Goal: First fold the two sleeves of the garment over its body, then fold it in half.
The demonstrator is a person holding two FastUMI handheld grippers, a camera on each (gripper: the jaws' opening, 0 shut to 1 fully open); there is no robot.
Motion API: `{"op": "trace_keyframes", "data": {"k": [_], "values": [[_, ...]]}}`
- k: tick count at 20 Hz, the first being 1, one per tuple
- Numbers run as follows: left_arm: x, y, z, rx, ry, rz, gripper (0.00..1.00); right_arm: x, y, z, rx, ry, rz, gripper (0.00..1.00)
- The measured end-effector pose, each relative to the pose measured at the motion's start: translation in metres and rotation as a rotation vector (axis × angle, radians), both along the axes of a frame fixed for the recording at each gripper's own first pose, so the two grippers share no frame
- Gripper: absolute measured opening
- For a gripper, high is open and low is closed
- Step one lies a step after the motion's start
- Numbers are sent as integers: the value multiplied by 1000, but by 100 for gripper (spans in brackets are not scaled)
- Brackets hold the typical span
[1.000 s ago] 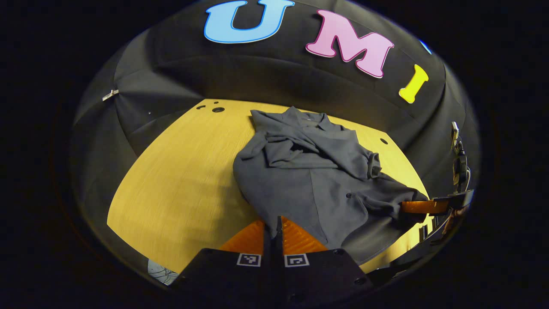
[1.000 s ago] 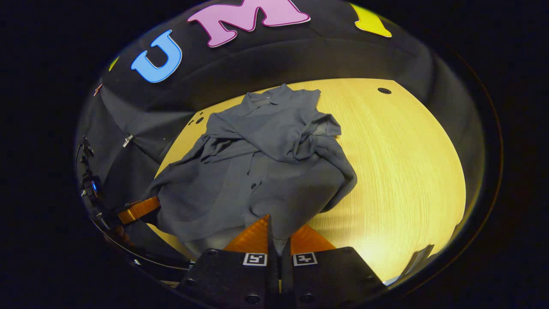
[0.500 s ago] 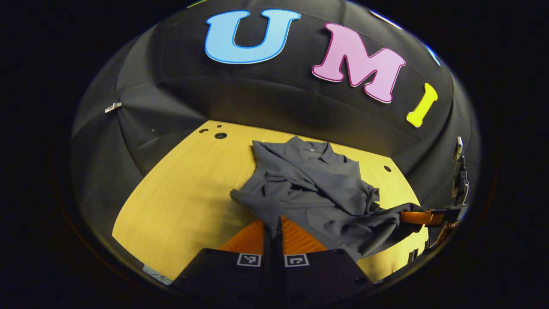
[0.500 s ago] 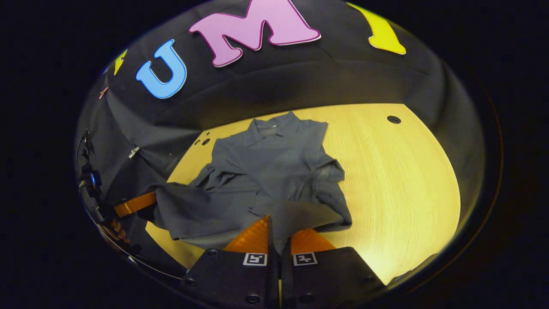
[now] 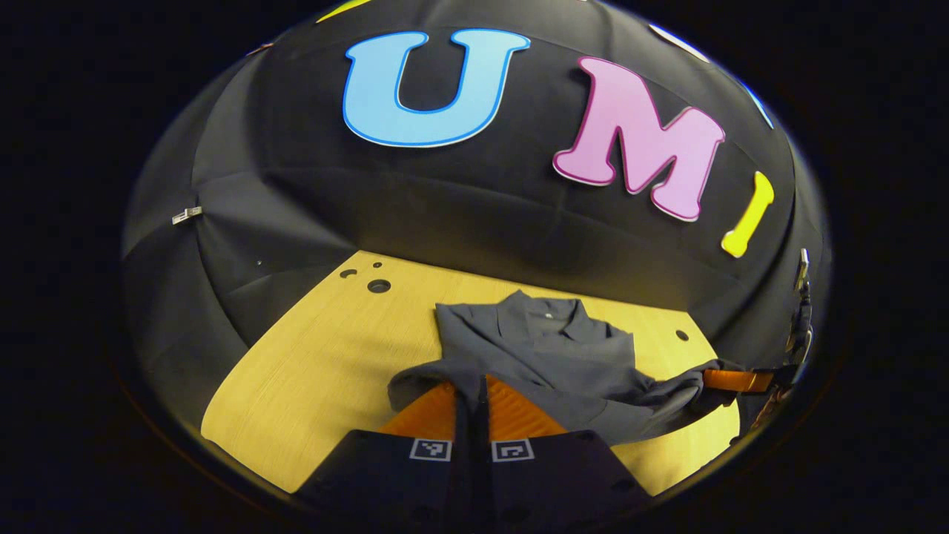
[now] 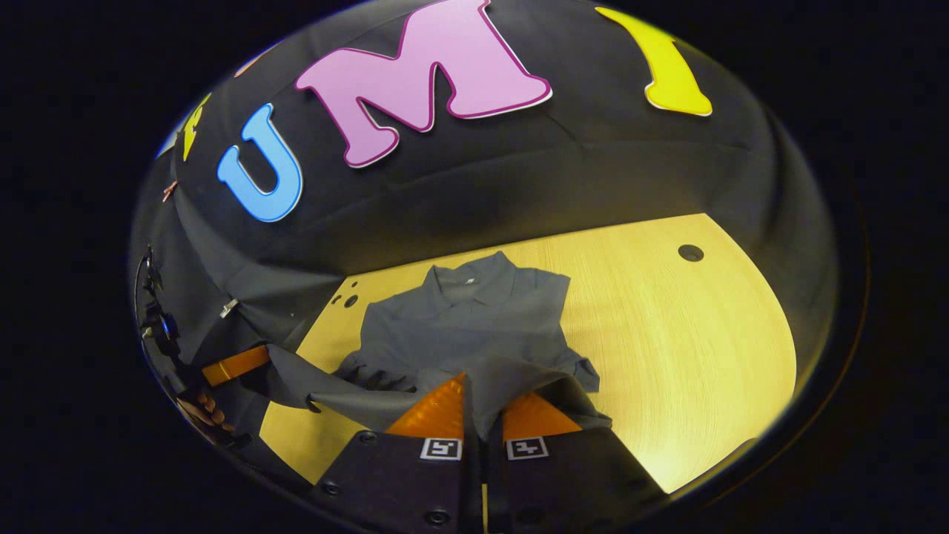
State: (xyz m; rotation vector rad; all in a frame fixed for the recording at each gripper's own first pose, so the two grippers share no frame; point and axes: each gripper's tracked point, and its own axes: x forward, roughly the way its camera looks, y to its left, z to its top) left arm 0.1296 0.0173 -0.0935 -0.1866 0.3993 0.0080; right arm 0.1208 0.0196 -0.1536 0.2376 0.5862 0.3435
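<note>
Grey shirt (image 5: 549, 356) hem raised, both fingers (image 6: 437, 406) clamped

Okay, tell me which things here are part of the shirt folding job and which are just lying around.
Part of the job:
- grey shirt
- left gripper, shut on the shirt's hem
- right gripper, shut on the hem

Just there:
- wooden table
- holes in the tabletop

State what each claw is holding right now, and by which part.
Both hold the grey shirt by its bottom hem: the left claw pinches the hem's left corner, the right claw its right corner. The collar end lies on the wooden table.
</note>
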Motion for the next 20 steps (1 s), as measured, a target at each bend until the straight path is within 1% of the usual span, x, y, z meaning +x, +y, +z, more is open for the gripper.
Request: {"op": "trace_keyframes", "data": {"k": [5, 7, 10, 13, 14, 15, 20], "values": [[55, 13, 1, -57, -21, 34, 5, 47, 9, 14, -11, -39, -12, 7], [79, 14, 3, -62, -34, 31, 5, 67, 12, 19, -15, -54, -25, 7], [118, 15, 2, -43, -52, 17, 5, 103, 18, 23, -19, -73, -45, 7], [157, 15, -2, -25, -71, 1, 5, 138, 24, 19, -34, -82, -60, 7], [169, 16, -5, -17, -73, -4, 9, 149, 26, 16, -38, -80, -64, 7], [181, 17, -11, -7, -69, -6, 5, 159, 30, 11, -40, -80, -63, 7], [221, 18, -42, 9, -38, -22, 5, 194, 34, -23, -76, -53, -80, 7]]}}
